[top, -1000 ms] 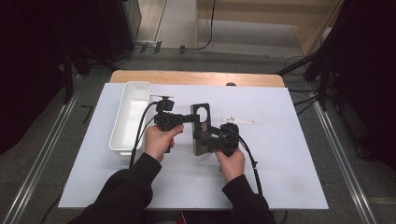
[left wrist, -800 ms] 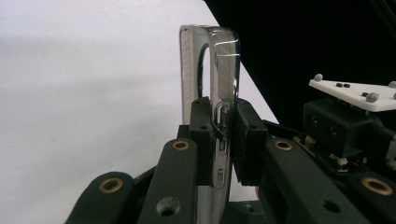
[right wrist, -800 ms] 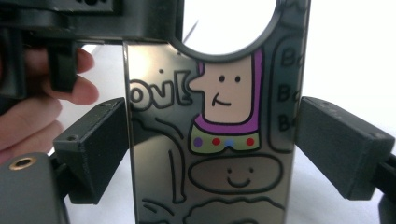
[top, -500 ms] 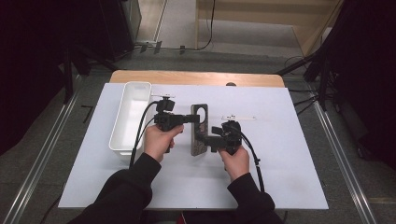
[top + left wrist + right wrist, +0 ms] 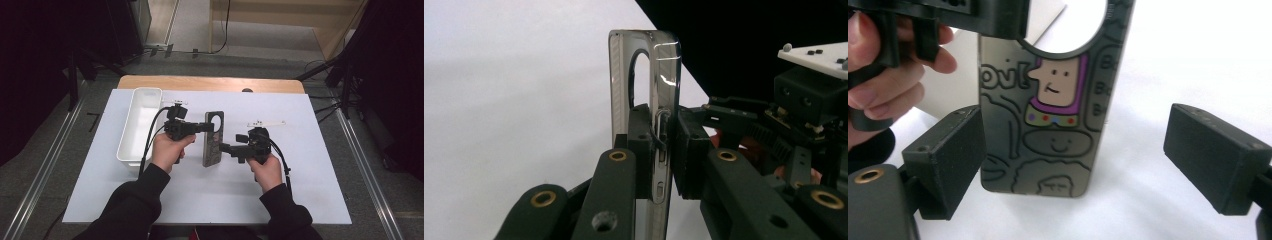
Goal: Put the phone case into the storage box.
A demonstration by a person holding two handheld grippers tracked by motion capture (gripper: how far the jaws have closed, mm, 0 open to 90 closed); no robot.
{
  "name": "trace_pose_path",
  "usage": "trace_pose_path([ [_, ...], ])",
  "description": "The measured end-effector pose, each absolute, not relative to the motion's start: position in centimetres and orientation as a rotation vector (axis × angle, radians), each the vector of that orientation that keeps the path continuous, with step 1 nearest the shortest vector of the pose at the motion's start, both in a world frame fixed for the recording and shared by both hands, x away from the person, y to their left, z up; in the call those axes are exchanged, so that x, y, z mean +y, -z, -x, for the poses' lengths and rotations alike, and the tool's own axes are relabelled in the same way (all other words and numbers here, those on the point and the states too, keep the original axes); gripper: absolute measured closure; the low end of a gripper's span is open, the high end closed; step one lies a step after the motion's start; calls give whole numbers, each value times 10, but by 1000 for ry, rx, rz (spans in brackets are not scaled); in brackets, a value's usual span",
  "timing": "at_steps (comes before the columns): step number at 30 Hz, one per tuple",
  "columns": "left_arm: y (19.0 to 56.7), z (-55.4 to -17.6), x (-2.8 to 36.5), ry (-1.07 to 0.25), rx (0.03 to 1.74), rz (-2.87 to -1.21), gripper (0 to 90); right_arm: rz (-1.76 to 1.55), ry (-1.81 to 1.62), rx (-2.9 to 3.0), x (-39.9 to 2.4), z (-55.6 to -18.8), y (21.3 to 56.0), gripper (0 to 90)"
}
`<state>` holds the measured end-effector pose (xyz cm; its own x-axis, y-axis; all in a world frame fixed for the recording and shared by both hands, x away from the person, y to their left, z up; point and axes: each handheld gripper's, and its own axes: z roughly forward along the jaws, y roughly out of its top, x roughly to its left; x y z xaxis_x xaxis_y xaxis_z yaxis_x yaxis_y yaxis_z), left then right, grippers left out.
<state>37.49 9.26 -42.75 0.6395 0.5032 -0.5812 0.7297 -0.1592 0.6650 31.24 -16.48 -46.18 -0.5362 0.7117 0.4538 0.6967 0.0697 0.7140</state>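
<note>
A grey phone case (image 5: pixel 213 138) with cartoon drawings and a round camera hole stands on its long edge above the white table sheet. My left gripper (image 5: pixel 207 126) is shut on its upper half, and in the left gripper view the pads (image 5: pixel 689 150) clamp the case (image 5: pixel 659 75) from both sides. My right gripper (image 5: pixel 223 148) is open at the case's lower right. In the right gripper view the case (image 5: pixel 1053 125) stands just ahead of my right gripper (image 5: pixel 1078 155), whose wide-spread jaws do not press on it.
A long white tray (image 5: pixel 142 100) lies left of the left hand. A thin white strip (image 5: pixel 266 123) lies behind the right hand. The white sheet (image 5: pixel 300 190) covers a wooden table (image 5: pixel 210 82), with dark floor, rails and stands around it.
My right hand has drawn back to the right and slightly up, away from the case's lower end. The left gripper and the case have stayed in place.
</note>
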Motion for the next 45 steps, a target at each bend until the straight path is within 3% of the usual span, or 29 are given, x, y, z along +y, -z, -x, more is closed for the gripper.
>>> trace_pose_path([
  [45,414,-347,97,305,687,-1886,799,-1294,-1602,2343,-196,-309,441,95],
])
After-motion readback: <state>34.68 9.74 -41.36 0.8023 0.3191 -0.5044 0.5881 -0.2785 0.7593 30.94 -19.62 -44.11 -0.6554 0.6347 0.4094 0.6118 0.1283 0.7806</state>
